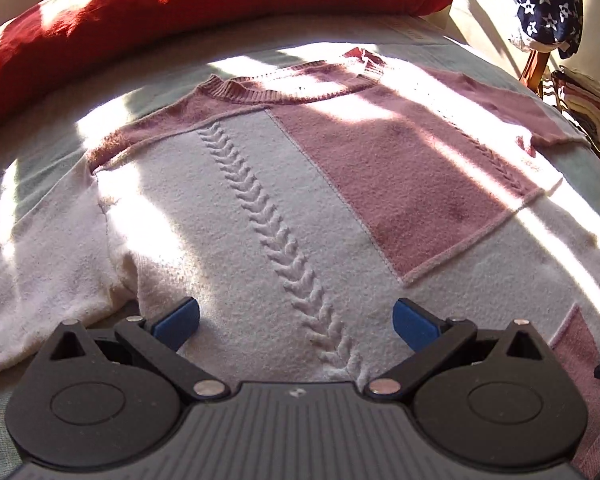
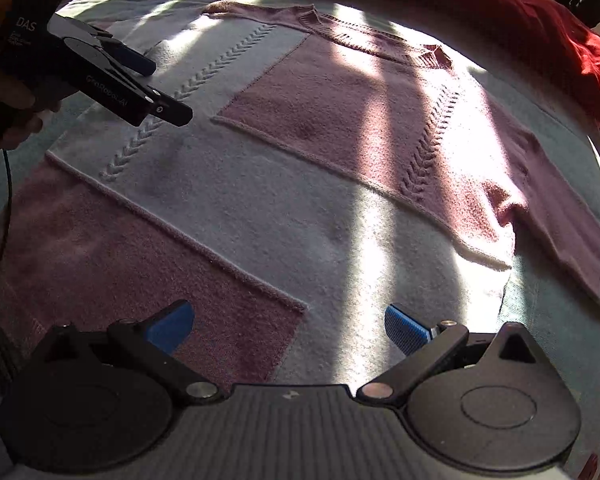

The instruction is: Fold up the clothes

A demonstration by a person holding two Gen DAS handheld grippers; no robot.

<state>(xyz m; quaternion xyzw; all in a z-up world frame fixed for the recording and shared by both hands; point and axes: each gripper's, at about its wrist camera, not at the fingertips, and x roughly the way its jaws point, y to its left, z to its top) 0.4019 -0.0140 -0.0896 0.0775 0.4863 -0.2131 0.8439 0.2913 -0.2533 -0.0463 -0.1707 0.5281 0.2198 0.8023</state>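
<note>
light: hard sun bands, glare on sweater (image 1: pixel 240 208) | shadows: deep, sharp-edged | edges: fisheye bend, dark corners

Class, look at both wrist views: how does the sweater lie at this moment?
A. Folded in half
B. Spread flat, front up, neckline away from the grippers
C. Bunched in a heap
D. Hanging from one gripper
B: the pink and white sweater lies spread flat, its ribbed collar at the far side, and both the left gripper and right gripper are open above it.
</note>
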